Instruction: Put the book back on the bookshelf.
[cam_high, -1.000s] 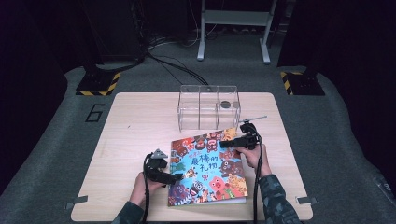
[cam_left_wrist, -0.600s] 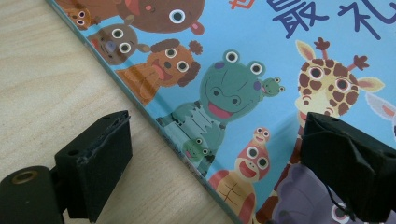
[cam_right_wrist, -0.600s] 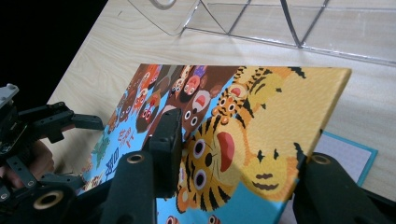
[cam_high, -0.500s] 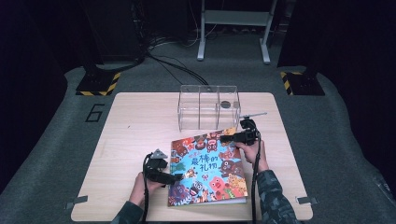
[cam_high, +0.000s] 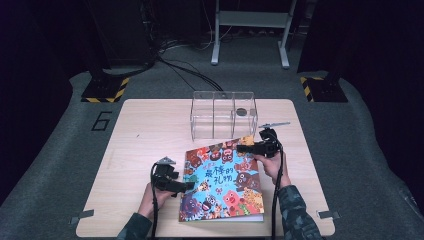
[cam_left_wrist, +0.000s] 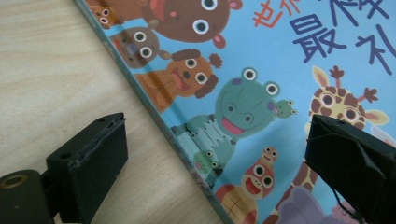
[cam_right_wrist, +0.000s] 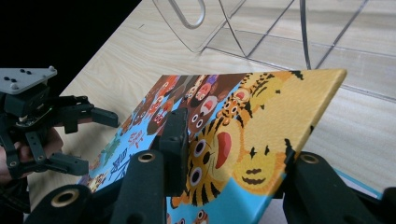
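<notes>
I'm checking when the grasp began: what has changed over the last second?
The right gripper has just been closing and now clamps the picture book's front cover at its far corner, lifted off the pages. The left gripper, the book and the clear organizer stayed put.

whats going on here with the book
A person works a picture book on the table with two handheld grippers. The right gripper has just closed on the front cover's far corner, lifted off the pages. The left gripper is open, its jaws straddling the book's spine edge. A clear acrylic organiser stands behind.
</notes>
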